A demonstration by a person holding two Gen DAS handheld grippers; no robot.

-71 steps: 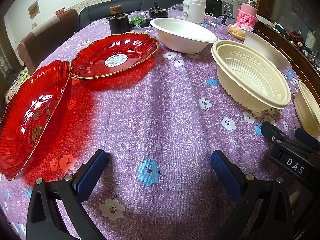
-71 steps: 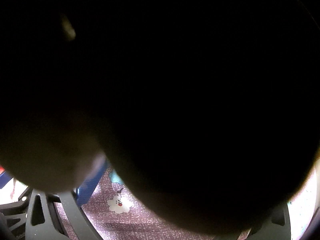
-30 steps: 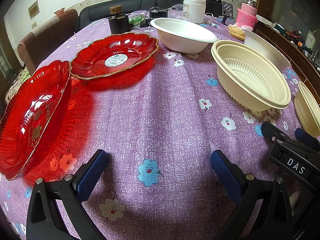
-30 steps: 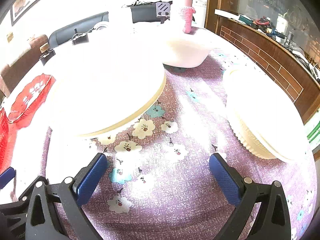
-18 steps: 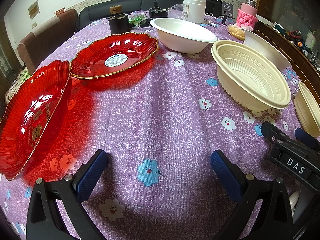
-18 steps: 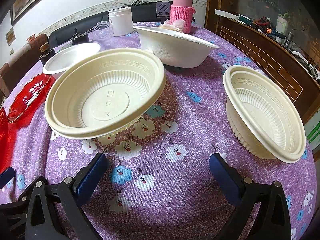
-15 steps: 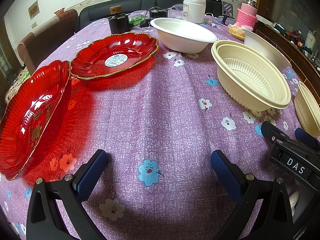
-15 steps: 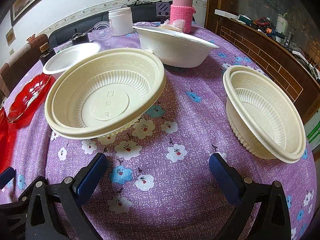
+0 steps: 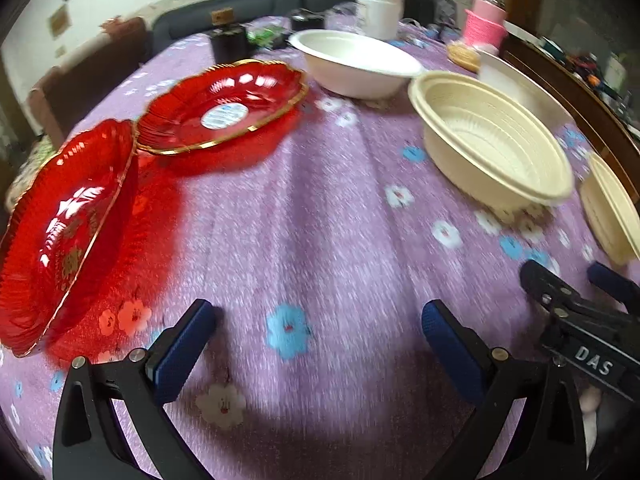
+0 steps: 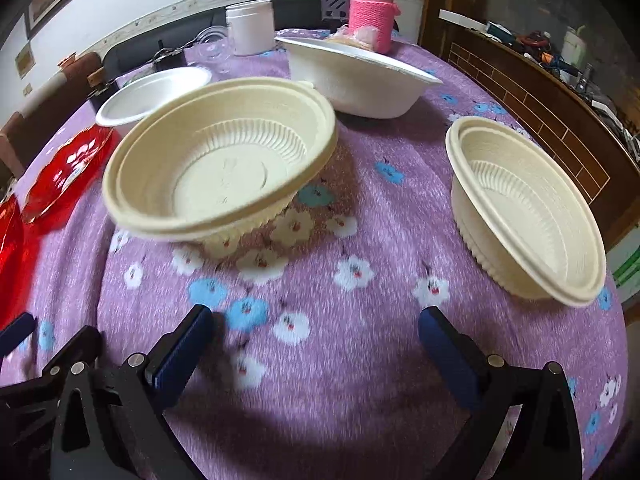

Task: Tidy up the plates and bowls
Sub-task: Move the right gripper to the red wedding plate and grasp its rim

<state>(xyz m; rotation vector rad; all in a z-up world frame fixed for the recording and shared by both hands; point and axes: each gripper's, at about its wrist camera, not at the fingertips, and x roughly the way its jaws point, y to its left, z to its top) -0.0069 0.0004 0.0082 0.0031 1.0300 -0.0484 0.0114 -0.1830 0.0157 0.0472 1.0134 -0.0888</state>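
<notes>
Both your grippers, left (image 9: 318, 330) and right (image 10: 314, 330), have fingers spread wide over bare cloth (image 9: 320, 220). Red plates (image 9: 60, 220) lie touching at your left edge; cream bowls (image 10: 220, 160) sit apart ahead and right, cloth showing between them.

Two red plates (image 9: 218, 108) (image 9: 60, 232), two cream ribbed bowls (image 10: 224, 160) (image 10: 528, 208), two white bowls (image 10: 356, 76) (image 10: 152, 92), one white jar (image 10: 252, 28), one pink-sleeved flask (image 10: 372, 12).

Red plate (image 9: 60, 232) — left rim cut off
</notes>
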